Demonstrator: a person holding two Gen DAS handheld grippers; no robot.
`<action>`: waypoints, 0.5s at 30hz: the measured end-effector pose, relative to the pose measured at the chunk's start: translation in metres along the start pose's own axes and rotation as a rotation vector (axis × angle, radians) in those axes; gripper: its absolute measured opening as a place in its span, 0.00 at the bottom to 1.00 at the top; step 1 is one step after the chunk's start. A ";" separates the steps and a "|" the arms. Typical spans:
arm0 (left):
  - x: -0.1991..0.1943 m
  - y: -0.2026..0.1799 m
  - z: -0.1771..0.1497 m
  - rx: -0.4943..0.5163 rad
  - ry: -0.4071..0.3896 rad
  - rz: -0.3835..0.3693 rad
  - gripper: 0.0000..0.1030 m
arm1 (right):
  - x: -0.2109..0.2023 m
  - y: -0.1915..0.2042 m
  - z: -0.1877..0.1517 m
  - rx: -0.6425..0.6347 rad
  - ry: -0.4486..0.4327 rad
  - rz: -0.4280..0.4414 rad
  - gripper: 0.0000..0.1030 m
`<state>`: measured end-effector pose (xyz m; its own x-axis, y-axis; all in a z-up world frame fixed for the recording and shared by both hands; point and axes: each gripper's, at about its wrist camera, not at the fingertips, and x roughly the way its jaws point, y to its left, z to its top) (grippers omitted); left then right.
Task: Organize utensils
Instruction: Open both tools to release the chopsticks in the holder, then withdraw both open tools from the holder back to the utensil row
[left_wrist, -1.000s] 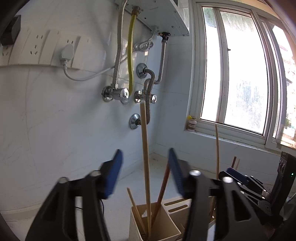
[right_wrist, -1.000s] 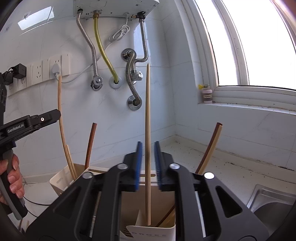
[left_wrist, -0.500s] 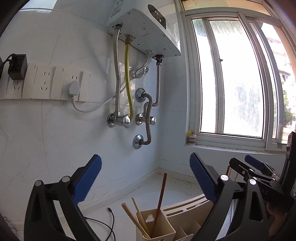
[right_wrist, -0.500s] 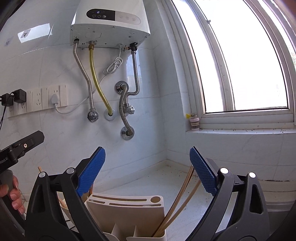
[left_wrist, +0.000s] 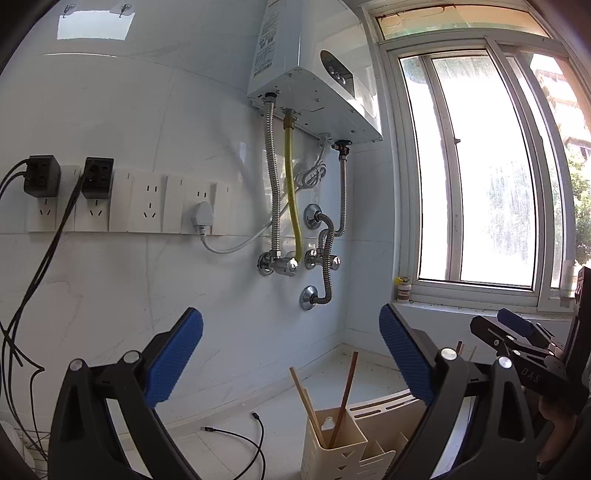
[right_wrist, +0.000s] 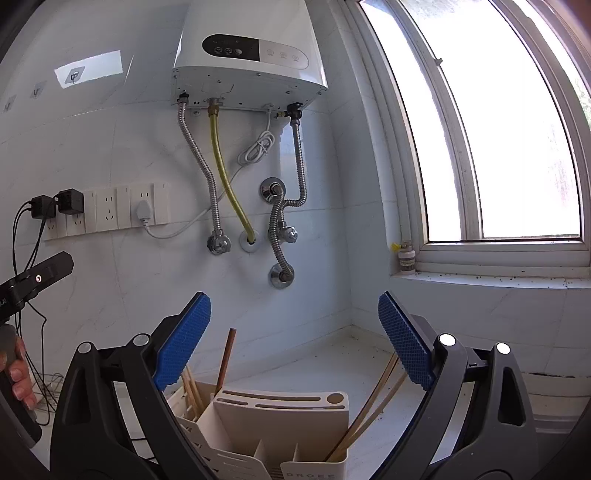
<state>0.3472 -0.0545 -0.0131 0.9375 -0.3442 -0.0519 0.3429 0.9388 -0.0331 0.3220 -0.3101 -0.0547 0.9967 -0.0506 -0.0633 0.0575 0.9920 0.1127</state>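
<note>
Chopsticks (right_wrist: 373, 402) are now seen standing loose in the cream holder (right_wrist: 280, 417) on the tabletop (right_wrist: 295, 365), released a second ago. Both the right tool (right_wrist: 293, 339) and left tool (left_wrist: 291, 354) are spread wide, empty, lifted clear; that placing seems done.

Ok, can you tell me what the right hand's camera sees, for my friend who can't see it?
The right gripper is wide open with nothing between its blue pads, above a cream utensil holder on the counter. Chopsticks lean out of the holder's right compartment, and more stand on its left. Behind it, a white water heater hangs beside a bright window.
</note>
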 end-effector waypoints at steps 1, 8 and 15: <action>-0.007 0.004 0.002 0.000 -0.004 0.012 0.92 | -0.002 0.004 0.001 -0.001 0.002 0.011 0.85; -0.057 0.035 0.008 -0.010 0.013 0.104 0.92 | -0.014 0.046 0.002 -0.013 0.016 0.103 0.85; -0.110 0.072 -0.003 -0.017 0.068 0.224 0.92 | -0.024 0.092 -0.008 -0.006 0.055 0.203 0.82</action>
<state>0.2686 0.0510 -0.0125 0.9837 -0.1277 -0.1265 0.1249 0.9917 -0.0299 0.3029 -0.2170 -0.0504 0.9833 0.1561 -0.0935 -0.1442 0.9819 0.1226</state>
